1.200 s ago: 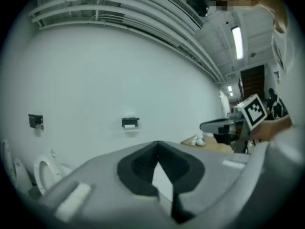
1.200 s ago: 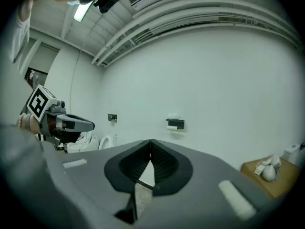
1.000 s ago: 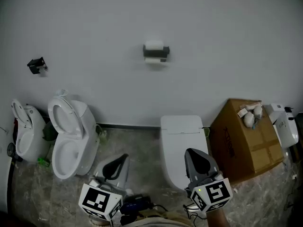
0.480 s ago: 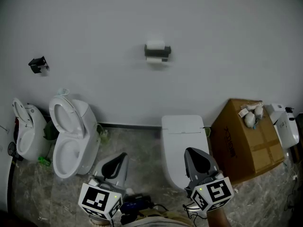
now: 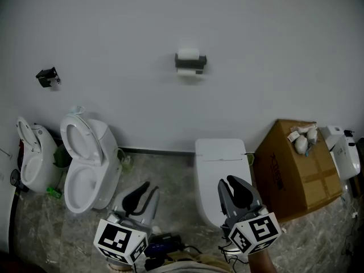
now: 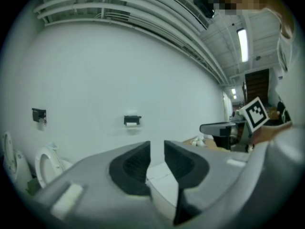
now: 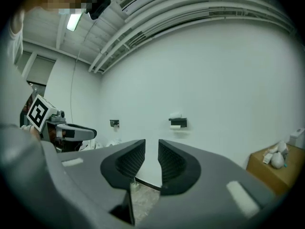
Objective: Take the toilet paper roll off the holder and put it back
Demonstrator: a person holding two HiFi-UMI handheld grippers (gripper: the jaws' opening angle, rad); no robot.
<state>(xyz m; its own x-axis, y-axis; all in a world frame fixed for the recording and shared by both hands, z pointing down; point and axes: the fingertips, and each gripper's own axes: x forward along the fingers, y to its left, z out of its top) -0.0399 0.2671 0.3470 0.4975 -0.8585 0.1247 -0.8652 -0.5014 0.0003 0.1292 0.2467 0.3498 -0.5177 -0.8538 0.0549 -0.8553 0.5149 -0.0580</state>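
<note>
A white toilet paper roll (image 5: pixel 188 54) sits on top of a black wall holder (image 5: pixel 191 63), high on the pale wall and far ahead of both grippers. The holder also shows small in the left gripper view (image 6: pixel 132 120) and in the right gripper view (image 7: pixel 177 122). My left gripper (image 5: pixel 149 185) is low at the bottom left, and its jaws are opening with nothing between them (image 6: pixel 157 144). My right gripper (image 5: pixel 227 181) is at the bottom right, over a toilet. Its jaws are opening too, with only a narrow empty gap (image 7: pixel 151 143).
A white toilet with its lid up (image 5: pixel 85 164) and another bowl (image 5: pixel 31 158) stand at the left. A closed white toilet (image 5: pixel 220 166) stands in the middle, with a cardboard box (image 5: pixel 296 175) to its right. A small black fixture (image 5: pixel 46 77) is on the wall.
Both grippers' jaws were shut before and now stand slightly apart. The grippers stay in place, and the roll and holder have not been touched.
</note>
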